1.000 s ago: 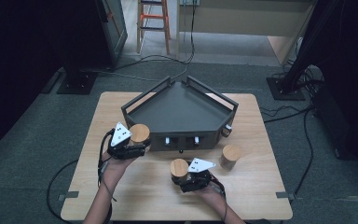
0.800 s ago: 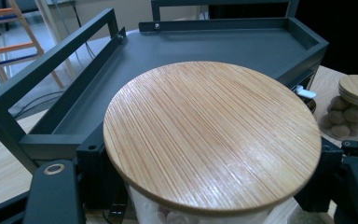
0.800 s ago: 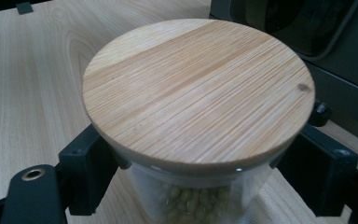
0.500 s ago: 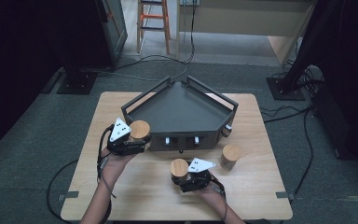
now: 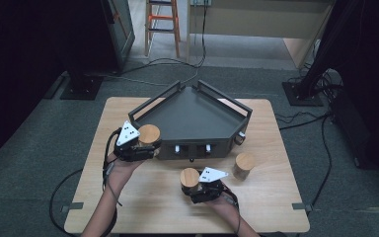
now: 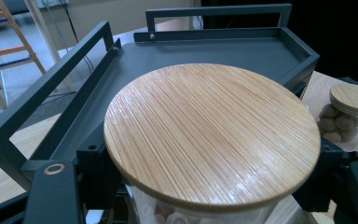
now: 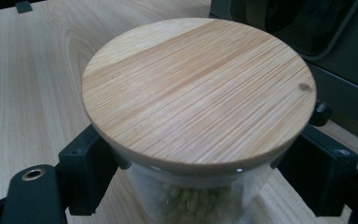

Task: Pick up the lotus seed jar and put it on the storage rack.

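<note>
- The left gripper is raised at the near-left edge of the dark tray, its jaws clamped on a glass jar with a bamboo lid; the left forearm reaches up from the near edge of the table.
- In the left gripper view this jar hangs over the tray's rim, its lid tilted slightly.
- The right gripper sits low near the table's near edge, jaws closed around a second lidded jar of pale beans, upright on the wood.
- A third jar stands apart on the right, just near of the tray.
</note>
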A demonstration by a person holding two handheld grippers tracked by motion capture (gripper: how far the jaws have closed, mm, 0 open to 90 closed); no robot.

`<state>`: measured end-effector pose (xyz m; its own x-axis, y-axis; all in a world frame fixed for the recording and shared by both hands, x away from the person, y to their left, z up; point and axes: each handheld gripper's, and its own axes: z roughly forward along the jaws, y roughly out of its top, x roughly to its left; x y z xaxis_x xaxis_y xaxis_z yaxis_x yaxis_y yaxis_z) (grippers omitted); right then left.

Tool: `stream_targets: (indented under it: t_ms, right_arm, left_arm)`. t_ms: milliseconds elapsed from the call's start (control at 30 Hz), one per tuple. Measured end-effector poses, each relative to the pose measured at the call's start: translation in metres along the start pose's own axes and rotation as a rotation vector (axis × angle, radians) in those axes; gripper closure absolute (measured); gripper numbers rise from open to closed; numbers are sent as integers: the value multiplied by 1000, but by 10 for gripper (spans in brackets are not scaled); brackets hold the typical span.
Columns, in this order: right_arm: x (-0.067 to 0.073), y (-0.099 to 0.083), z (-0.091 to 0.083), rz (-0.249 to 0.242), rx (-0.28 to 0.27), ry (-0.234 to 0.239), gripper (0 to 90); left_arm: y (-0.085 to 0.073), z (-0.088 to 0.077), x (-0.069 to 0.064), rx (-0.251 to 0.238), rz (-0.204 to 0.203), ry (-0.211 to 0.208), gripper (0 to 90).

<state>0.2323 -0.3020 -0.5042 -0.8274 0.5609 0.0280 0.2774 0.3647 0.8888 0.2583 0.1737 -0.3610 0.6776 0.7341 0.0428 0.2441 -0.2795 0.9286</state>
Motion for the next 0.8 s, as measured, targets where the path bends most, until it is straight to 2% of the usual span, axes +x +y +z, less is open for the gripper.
stream_targets:
  t_ms: [400, 800]
  right_arm:
    - [0, 0, 0, 1, -1, 1, 180]
    - [-1, 0, 0, 1, -2, 4, 181]
  left_arm:
    - [11, 3, 2, -4, 9, 2, 252]
    - [17, 9, 9, -9, -12, 5, 251]
